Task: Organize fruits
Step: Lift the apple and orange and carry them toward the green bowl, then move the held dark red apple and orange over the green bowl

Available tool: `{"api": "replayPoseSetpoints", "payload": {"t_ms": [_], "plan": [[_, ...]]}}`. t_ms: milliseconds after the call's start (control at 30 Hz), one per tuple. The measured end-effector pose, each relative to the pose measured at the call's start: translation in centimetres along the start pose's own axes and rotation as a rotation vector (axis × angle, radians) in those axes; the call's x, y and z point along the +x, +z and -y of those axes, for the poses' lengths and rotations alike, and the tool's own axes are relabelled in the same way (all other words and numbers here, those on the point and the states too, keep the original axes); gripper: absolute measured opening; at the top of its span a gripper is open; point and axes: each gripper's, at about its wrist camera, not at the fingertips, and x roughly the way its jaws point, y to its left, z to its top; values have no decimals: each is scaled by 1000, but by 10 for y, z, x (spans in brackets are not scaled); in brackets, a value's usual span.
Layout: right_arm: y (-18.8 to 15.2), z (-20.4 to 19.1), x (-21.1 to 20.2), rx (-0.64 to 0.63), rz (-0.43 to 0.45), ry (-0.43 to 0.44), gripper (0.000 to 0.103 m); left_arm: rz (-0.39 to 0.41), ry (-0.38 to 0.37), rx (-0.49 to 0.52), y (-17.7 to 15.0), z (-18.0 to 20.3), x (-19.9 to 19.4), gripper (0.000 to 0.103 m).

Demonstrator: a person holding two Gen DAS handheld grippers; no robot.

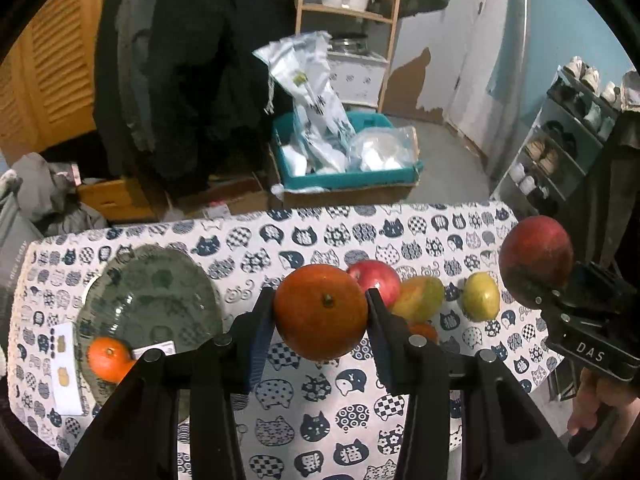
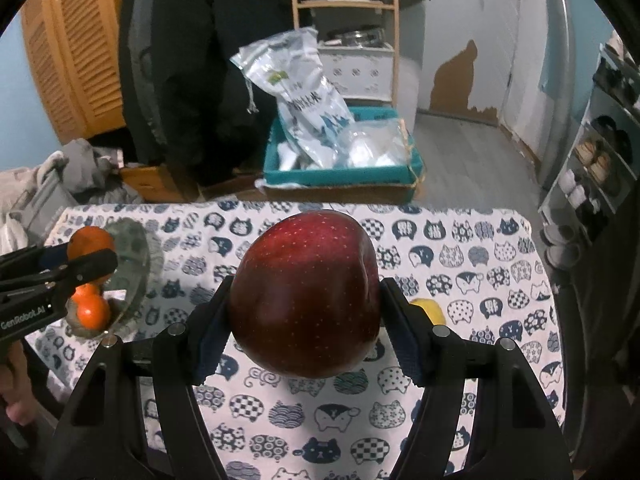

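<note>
Orange (image 1: 321,311) in left tool (image 1: 320,316), stem facing camera.

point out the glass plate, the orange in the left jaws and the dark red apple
clear round glass plate (image 1: 160,280), left wrist view, bare centre
round orange (image 1: 320,312), left wrist view, front face beside the stem
large dark red apple (image 2: 306,292), right wrist view, middle of its skin
</note>
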Motion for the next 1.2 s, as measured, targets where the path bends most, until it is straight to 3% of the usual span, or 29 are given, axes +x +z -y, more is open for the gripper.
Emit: {"api": "replayPoseSetpoints", "payload": {"t_ms": [700, 1200], "plan": [[24, -57, -44, -99, 98, 98, 70, 116, 61, -49, 6, -53, -61, 45], [47, -127, -28, -173, 93, 179, 70, 120, 142, -123, -3, -114, -73, 45]]}}
